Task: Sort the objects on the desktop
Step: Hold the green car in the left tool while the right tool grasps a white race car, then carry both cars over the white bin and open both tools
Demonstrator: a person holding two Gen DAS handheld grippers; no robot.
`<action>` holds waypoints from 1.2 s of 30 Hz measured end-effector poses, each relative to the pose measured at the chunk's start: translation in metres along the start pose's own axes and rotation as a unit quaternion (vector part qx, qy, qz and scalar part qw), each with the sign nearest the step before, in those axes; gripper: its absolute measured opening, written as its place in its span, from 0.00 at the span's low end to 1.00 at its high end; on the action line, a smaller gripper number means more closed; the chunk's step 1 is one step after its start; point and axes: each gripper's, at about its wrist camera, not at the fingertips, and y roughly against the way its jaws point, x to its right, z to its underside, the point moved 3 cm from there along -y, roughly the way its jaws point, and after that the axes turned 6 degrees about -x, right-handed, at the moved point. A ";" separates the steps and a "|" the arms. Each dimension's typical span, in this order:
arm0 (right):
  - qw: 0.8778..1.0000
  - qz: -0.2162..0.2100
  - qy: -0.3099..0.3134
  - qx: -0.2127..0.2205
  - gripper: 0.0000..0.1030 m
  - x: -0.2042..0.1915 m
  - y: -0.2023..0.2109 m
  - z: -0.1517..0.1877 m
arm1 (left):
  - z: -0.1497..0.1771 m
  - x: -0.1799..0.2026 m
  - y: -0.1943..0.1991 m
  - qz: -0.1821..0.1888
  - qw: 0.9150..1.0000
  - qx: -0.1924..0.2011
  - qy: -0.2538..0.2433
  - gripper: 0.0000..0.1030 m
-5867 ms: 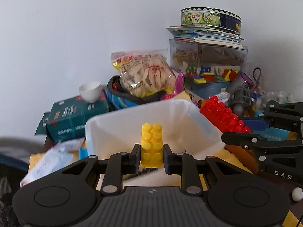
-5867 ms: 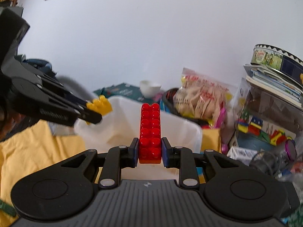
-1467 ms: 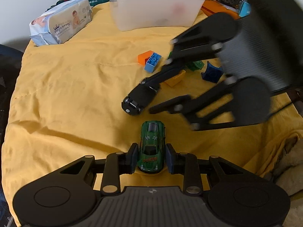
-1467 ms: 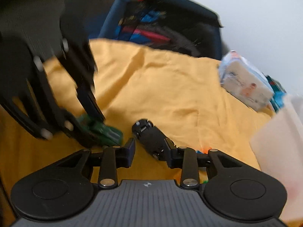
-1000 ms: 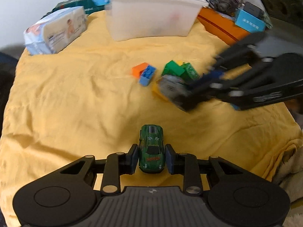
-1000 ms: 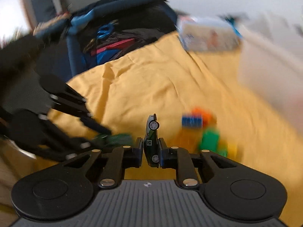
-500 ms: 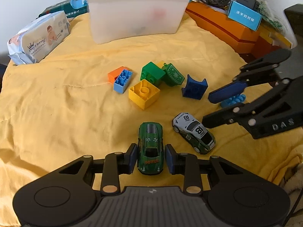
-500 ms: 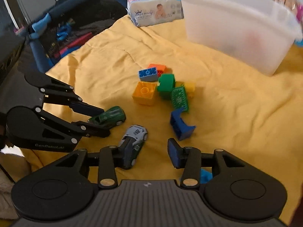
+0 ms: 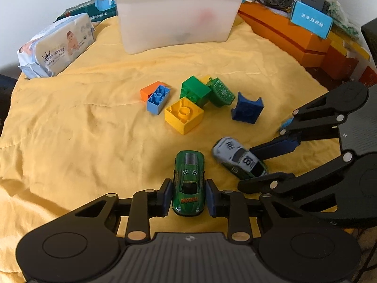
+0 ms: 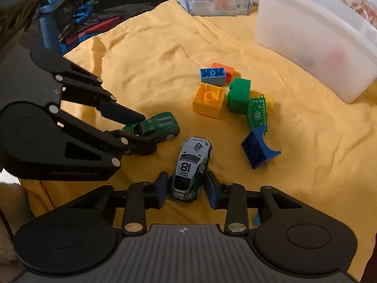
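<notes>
We find two toy cars on the yellow cloth [image 9: 70, 122], side by side and just apart. The green car [image 9: 188, 182] lies between the fingers of the left gripper [image 9: 187, 198], its rear in the gap and its nose pointing away from the tool; the blue pads [image 9: 166, 197] stand narrow, with a thin gap visible on each side of the body, so we record the jaws as parted and not pressing on it. The white car [image 10: 190, 167], numbered 18, lies in like manner between the fingers of the right gripper [image 10: 186, 191], nose away, angled slightly toward the green car; here too a gap shows at each pad, wider on the right, and the jaws are not clamped. Both cars rest on the cloth. Beyond them we count a cluster of loose blocks: one yellow block [image 9: 183, 115] lying open side up, one light blue block [image 9: 158, 99] touching one orange block [image 9: 148, 89], one plain green block [image 9: 195, 90], one patterned green piece [image 9: 221, 92] with a small yellow block partly hidden behind the green pair, and one dark blue block [image 9: 247, 110] standing apart to the right. A further small light blue piece shows only in part behind the right gripper. Further off stand one translucent white bin [image 9: 174, 14], one pack of baby wipes [image 9: 56, 47] and stacked orange boxes [image 9: 287, 37].
</notes>
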 end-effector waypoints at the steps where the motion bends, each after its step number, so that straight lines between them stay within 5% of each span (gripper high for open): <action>1: 1.000 0.001 0.003 0.001 0.32 -0.001 0.001 0.001 | 0.000 -0.001 0.001 0.008 1.000 0.001 0.004 0.32; 12: 0.993 0.058 -0.044 0.088 0.32 0.045 0.067 -0.005 | -0.052 -0.003 0.031 0.004 0.998 0.062 -0.021 0.32; 28: 0.961 0.160 -0.069 0.215 0.33 0.150 0.106 -0.113 | -0.238 -0.012 0.053 -0.046 0.977 0.201 -0.055 0.32; 36: 0.954 0.193 -0.100 0.208 0.33 0.195 0.067 -0.157 | -0.284 -0.024 -0.019 -0.064 0.984 0.160 -0.041 0.32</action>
